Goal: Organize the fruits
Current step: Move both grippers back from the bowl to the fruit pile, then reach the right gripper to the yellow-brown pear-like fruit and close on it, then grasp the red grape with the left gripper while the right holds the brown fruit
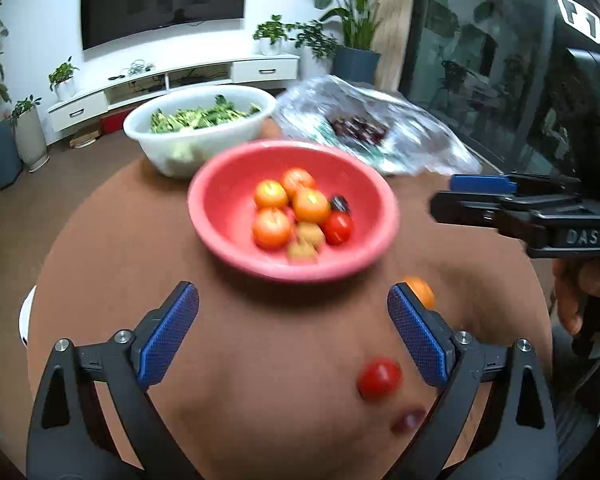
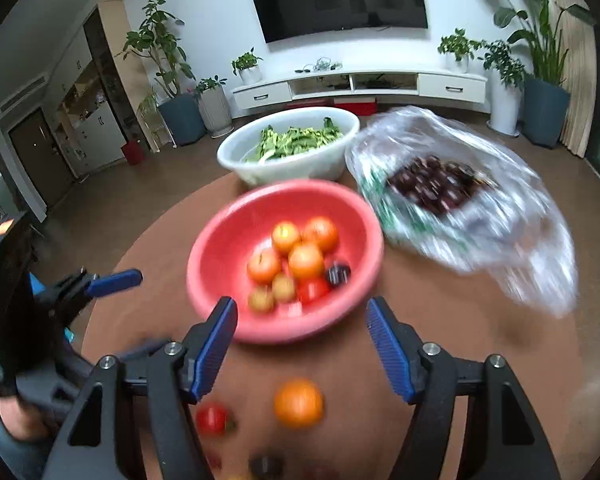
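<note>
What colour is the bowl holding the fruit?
Pink-red; the bowl shows best in the left wrist view.

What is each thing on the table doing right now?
pink bowl: upright, holding fruit
white bowl: upright, full of greens
plastic bag: lying open, dark fruit inside
orange fruit: loose on the table
red tomato: loose on the table
left gripper: open, empty
right gripper: open, empty

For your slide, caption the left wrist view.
Open left gripper above a round table, facing a pink bowl of fruit.
</note>
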